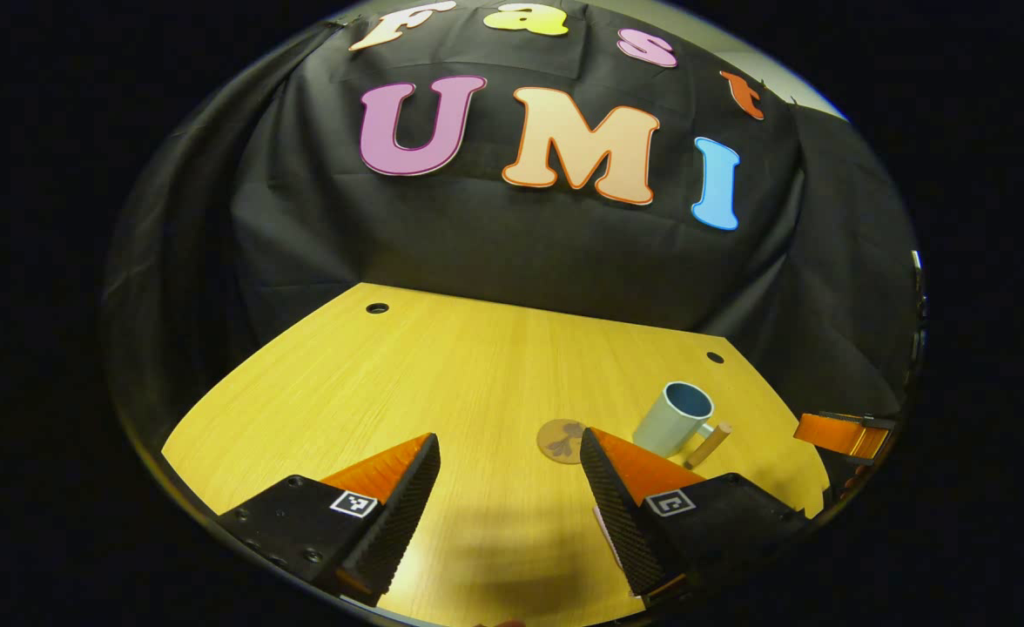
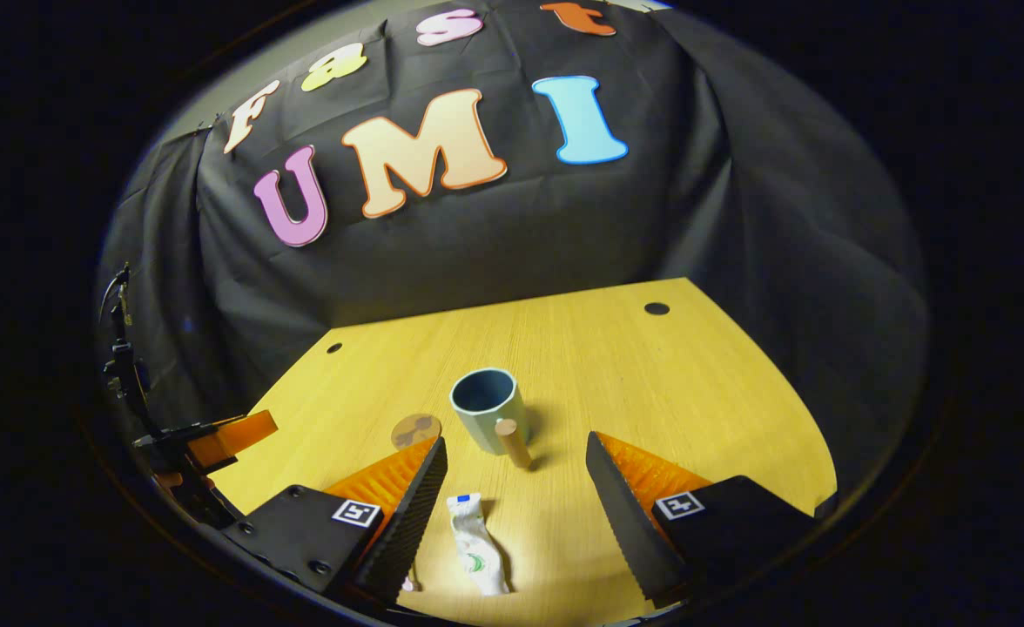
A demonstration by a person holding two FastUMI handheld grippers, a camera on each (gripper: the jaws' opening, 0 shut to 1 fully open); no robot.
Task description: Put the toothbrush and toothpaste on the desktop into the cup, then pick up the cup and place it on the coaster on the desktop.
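While both tongs gape, left tongs (image 1: pixel 509 488) empty, right tongs (image 2: pixel 516 496) above toothpaste (image 2: pixel 475 544)

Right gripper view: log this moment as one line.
right claw: open, above toothpaste | cup: upright, empty | coaster: bare, left of cup | left claw: open

My left gripper (image 1: pixel 508 488): jaws spread wide, nothing between, hovering above desktop near front edge. My right gripper (image 2: pixel 516 488): same, fingers apart, gripping nothing, tilted down.
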